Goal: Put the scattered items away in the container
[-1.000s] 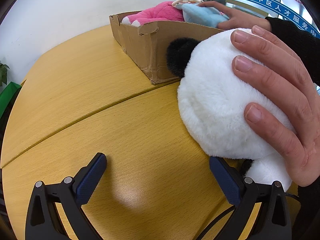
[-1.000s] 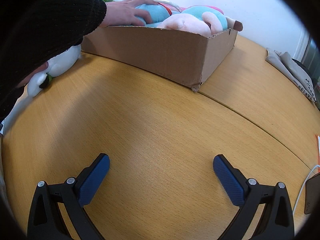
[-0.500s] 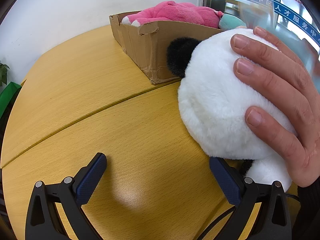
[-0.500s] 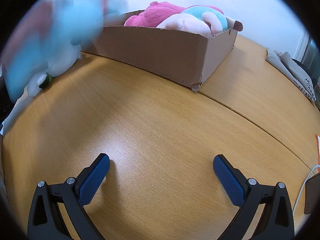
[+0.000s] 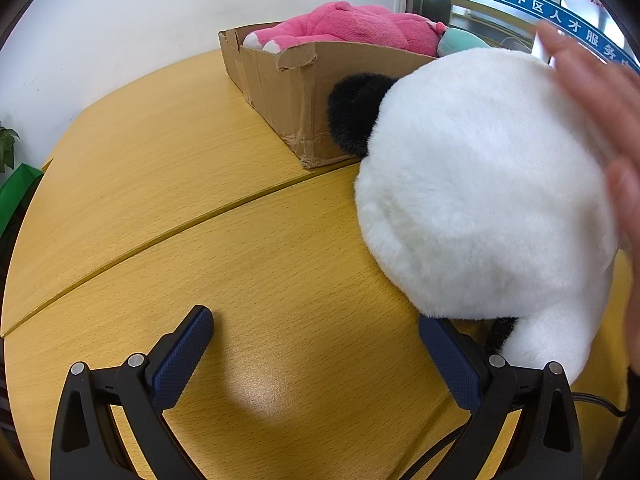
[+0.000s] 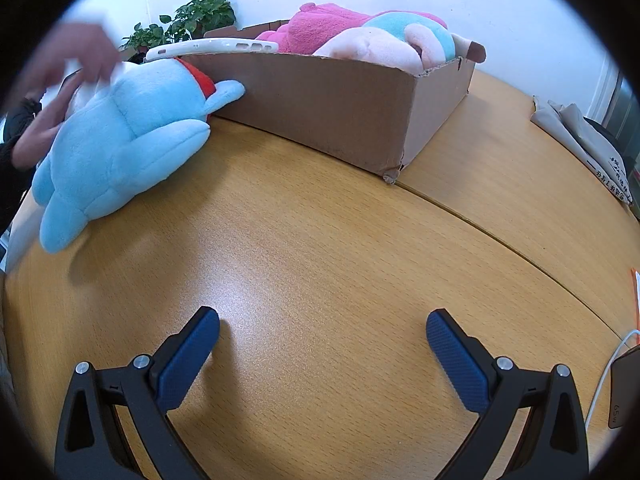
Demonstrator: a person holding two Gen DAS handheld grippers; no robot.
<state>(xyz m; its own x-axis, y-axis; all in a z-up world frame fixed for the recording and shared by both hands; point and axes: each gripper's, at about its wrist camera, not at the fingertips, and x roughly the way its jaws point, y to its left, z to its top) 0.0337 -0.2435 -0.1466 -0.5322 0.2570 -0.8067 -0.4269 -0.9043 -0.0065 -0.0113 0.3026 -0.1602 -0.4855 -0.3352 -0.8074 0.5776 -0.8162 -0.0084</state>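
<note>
A cardboard box (image 5: 288,92) stands at the back of the wooden table and also shows in the right wrist view (image 6: 340,108). It holds a pink plush (image 5: 352,26) and a pastel plush (image 6: 392,44). A big white panda plush (image 5: 484,188) lies on the table right of my left gripper (image 5: 316,344), with a blurred bare hand (image 5: 600,92) at its far side. A light blue plush (image 6: 124,144) lies on the table left of the box, far from my right gripper (image 6: 322,344). Both grippers are open and empty, low over the table.
A white phone case (image 6: 212,46) rests on the box's left rim. A bare hand (image 6: 72,68) hovers blurred behind the blue plush. Folded cloth (image 6: 580,140) lies at the right table edge, a cable and dark device (image 6: 622,388) at right. Potted plants (image 6: 192,20) stand behind.
A bare hand took the blue plush out of the box and set it on the table at left. The hand on the panda has lifted away. Both grippers stayed still.
</note>
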